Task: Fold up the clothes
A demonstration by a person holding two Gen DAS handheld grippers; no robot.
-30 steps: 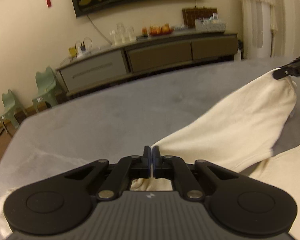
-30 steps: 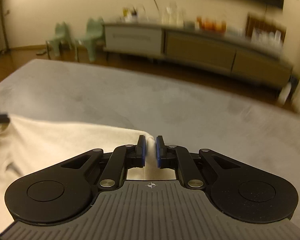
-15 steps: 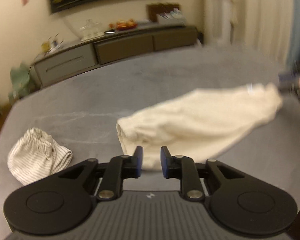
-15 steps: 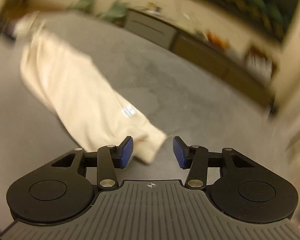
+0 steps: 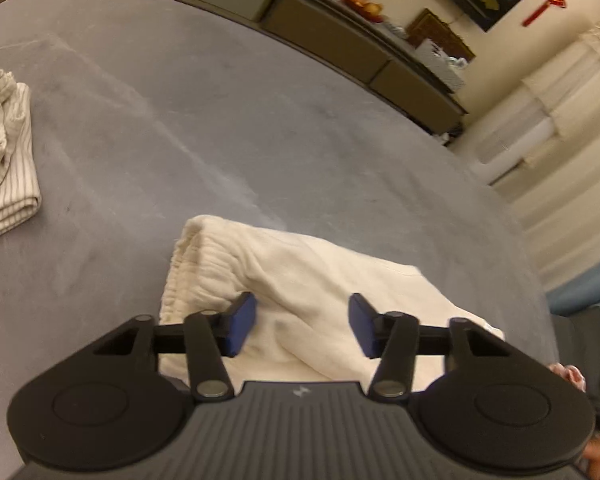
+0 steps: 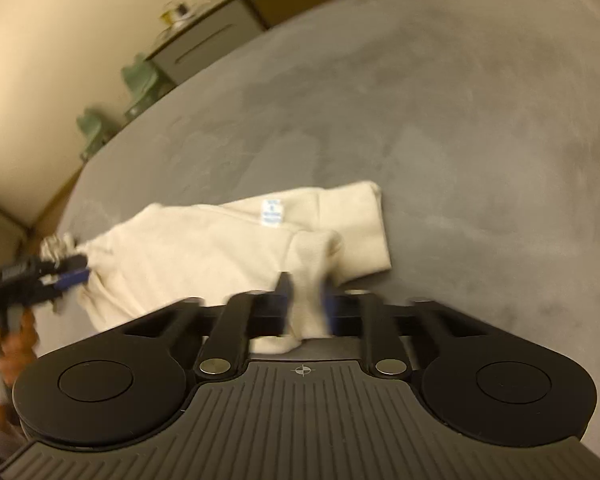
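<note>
Left gripper (image 5: 302,330) now spread wide over cream garment (image 5: 308,280) lying doubled on grey bed (image 5: 260,120), having let go; right gripper (image 6: 306,304) re-pinching cuff (image 6: 312,256). Likely starting another fold.

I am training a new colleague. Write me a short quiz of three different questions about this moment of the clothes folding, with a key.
1. True or false: the left gripper has its fingers closed on the cream trousers.
2. Multiple choice: what lies on the grey surface to the left of the cream trousers in the left wrist view? A) a striped folded garment B) a red towel C) a pair of shoes
3. Fill in: cream cloth sits between the fingers of the ______ gripper.

Key
1. False. The jaws stand wide apart above the cloth.
2. A, the striped folded garment.
3. Right: the right gripper has cloth between its fingers, though the view is blurred.
</note>
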